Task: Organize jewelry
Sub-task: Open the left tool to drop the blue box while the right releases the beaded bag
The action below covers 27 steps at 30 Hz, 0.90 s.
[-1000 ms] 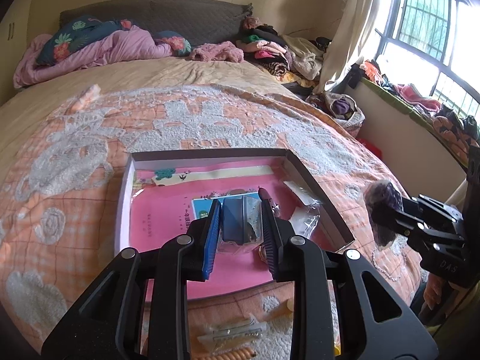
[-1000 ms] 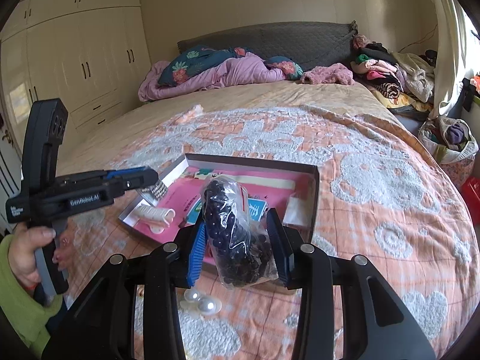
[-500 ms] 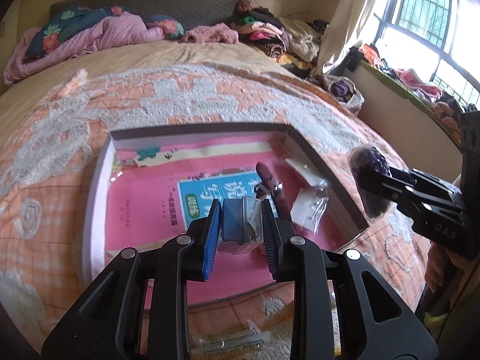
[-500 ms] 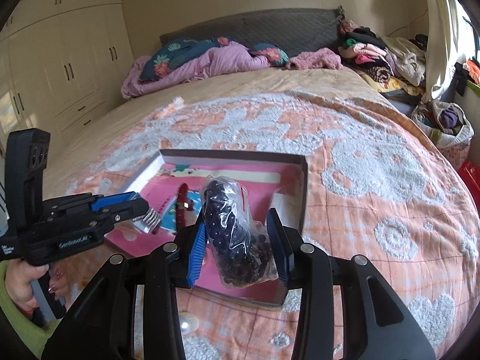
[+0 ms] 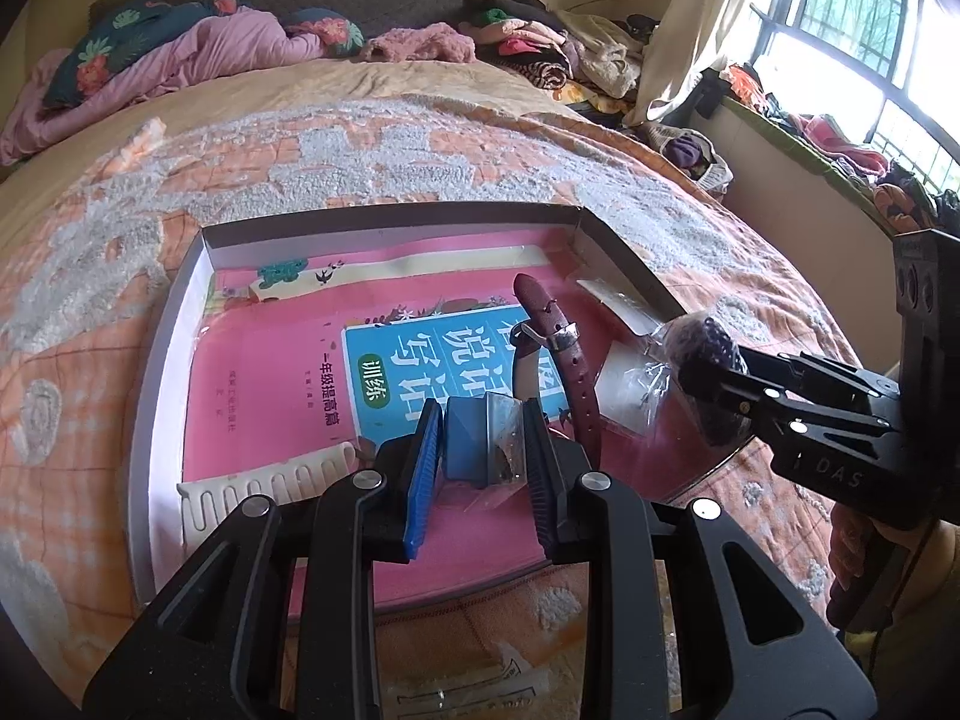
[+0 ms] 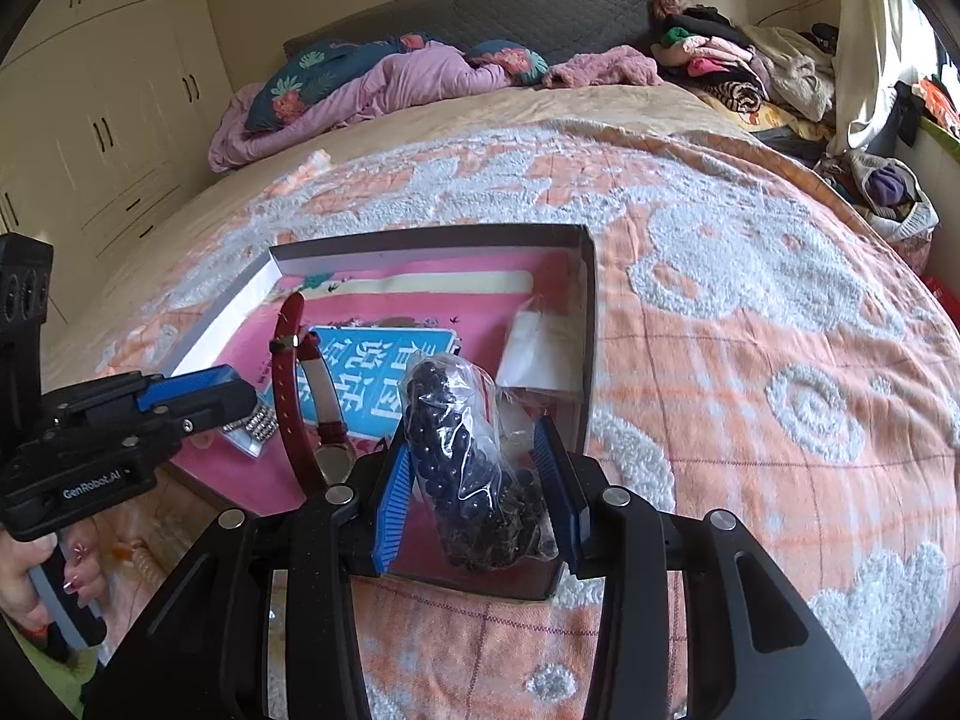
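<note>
The jewelry goes in the shallow box [image 5: 180, 324] on the bed: in the left wrist view the left gripper [image 5: 483, 468] pinches a small clear packet [image 5: 501, 450] low over the pink book, just beside the red watch [image 5: 564, 360] and the white comb [image 5: 270, 480] lying there. In the right wrist view the right gripper [image 6: 474, 474] has just been opening a little, with the bag of dark beads [image 6: 474, 450] between its jaws over the box's near corner. That bag could slip out onto the blanket [image 6: 750, 360], I think, or bump the watch.
</note>
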Available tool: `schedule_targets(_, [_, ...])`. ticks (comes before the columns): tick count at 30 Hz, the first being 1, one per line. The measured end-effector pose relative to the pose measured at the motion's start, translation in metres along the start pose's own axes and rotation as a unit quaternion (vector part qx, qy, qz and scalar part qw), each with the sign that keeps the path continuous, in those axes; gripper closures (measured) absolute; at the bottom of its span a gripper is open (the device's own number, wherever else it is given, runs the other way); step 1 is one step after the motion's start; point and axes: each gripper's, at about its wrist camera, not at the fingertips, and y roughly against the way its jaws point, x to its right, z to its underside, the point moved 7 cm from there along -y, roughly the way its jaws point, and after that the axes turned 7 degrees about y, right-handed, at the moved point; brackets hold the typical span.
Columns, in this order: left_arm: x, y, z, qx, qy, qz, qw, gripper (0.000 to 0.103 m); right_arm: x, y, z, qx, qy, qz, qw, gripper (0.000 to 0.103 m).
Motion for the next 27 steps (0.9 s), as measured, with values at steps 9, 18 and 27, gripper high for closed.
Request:
schedule_targets(9, [0.000, 0.001, 0.000, 0.002, -0.001, -0.001, 1.0000, 0.078, -0.001, 0.012, 0.003, 0.017, -0.021, -0.015, 1.000, 0.039])
schedule_targets(18, [-0.004, 0.010, -0.004, 0.015, 0.003, -0.008, 0.9999, 0.049, -0.002, 0.039, -0.002, 0.047, -0.023, -0.016, 0.999, 0.023])
schedule_targets(27, [-0.001, 0.029, -0.009, 0.033, 0.010, -0.014, 0.9993, 0.022, -0.004, 0.058, -0.003, 0.066, -0.025, -0.012, 0.997, 0.014])
